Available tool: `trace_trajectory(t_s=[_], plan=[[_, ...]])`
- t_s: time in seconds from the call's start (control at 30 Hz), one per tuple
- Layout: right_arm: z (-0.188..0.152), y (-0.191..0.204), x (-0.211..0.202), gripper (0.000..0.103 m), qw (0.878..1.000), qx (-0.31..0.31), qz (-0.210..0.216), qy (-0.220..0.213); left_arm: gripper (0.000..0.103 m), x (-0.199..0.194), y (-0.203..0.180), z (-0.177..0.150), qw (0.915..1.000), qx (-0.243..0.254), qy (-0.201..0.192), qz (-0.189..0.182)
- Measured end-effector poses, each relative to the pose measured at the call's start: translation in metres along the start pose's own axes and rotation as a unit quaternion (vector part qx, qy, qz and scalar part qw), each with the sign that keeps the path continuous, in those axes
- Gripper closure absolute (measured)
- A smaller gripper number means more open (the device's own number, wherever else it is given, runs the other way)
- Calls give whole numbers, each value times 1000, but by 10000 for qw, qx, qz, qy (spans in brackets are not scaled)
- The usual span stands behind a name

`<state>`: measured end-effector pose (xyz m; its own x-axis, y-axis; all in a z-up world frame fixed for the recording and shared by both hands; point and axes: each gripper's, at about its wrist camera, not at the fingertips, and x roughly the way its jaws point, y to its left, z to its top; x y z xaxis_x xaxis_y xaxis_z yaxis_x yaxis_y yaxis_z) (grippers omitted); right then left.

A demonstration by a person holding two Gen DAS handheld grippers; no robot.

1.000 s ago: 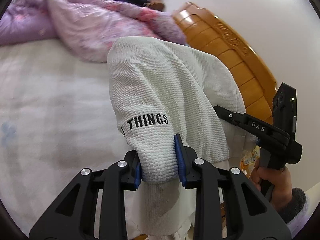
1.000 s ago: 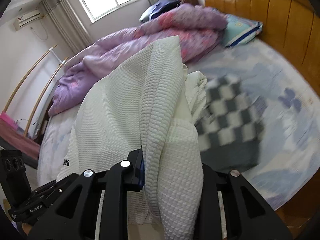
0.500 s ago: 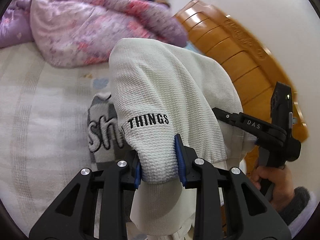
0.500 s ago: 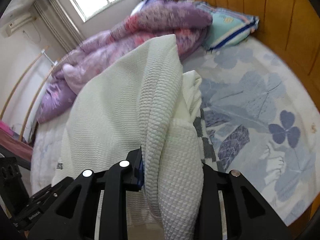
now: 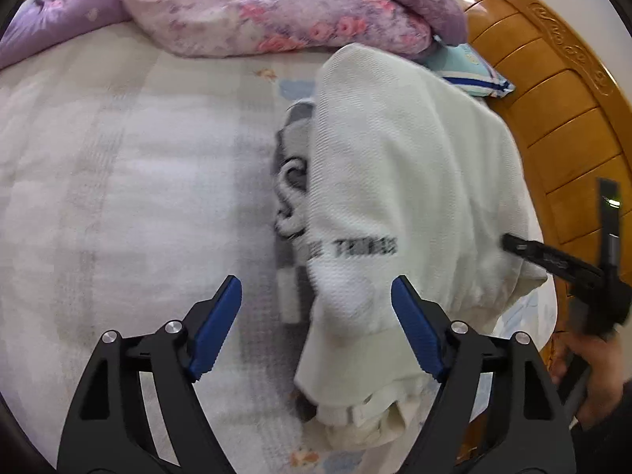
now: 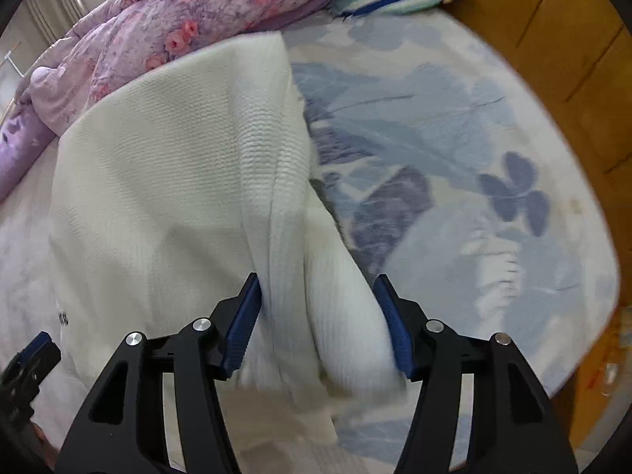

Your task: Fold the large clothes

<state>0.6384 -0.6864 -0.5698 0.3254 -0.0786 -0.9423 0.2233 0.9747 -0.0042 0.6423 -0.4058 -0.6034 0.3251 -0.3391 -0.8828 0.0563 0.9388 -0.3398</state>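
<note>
- Now the left gripper [image 5: 316, 308] stands with its blue pads spread wide, touching nothing.
- Its neighbour, the right gripper [image 6: 316, 320], is parted too, cloth loose between the pads.
- Beneath both, the white sweater [image 5: 403, 181] lies on the bed [image 5: 118, 197], over a grey garment [image 5: 292, 166], near the wooden headboard [image 5: 561, 118].
- Farther off sits a purple quilt [image 5: 256, 4].

From my left wrist view, the black lettering [image 5: 364, 247] on the white sweater [image 5: 407, 181] is smeared by motion and I can't read it, and the sweater hides most of the grey patterned garment [image 5: 290, 181] under it. The right gripper [image 5: 553, 260] is cut by the picture's right edge there. In the right wrist view, the sweater's bunched fold [image 6: 316, 316] is blurred.
</note>
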Motion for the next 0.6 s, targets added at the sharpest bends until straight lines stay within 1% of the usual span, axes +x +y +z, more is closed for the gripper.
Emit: trace_trajectory(t_s=[0.07, 0.13, 0.17, 0.2, 0.23, 0.27, 0.3, 0.37, 0.4, 0.43, 0.47, 0.6], plan=[[-11, 7, -22, 47, 9996, -134, -189, -175, 24, -5, 7, -4, 9999, 11, -9, 126], [-22, 13, -36, 47, 9993, -131, 70, -352, 23, -9, 12, -8, 9997, 17, -15, 231], [-31, 20, -42, 47, 9986, -192, 312, -381, 23, -11, 13, -11, 9997, 8, -4, 247], [-37, 25, -42, 47, 9980, -247, 440, -373, 22, -12, 14, -14, 9997, 0, 19, 223], [-42, 30, -37, 48, 9973, -301, 599, -290, 22, -12, 16, -18, 9997, 9, 71, 248], [-48, 33, -22, 49, 9966, -332, 756, -27, 22, -16, 17, -28, 9996, 29, 119, 270], [-49, 33, -9, 49, 9965, -309, 770, 117, 22, -15, 18, -31, 9995, 43, 159, 279], [-58, 23, 33, 49, 9964, -139, 531, 641, 22, -15, 19, -39, 9992, 53, 221, 328], [-61, 17, 45, 49, 9954, -8, 598, 753, 22, -15, 21, -41, 9991, 44, 245, 352], [-63, 9, 55, 49, 9937, 190, 736, 827, 22, -15, 24, -43, 9990, 29, 252, 368], [-63, 6, 57, 49, 9930, 297, 773, 843, 22, -16, 25, -44, 9989, 19, 260, 381], [-67, 14, 39, 47, 9943, 195, 760, 728, 20, -24, 31, -47, 9988, -38, 222, 437]])
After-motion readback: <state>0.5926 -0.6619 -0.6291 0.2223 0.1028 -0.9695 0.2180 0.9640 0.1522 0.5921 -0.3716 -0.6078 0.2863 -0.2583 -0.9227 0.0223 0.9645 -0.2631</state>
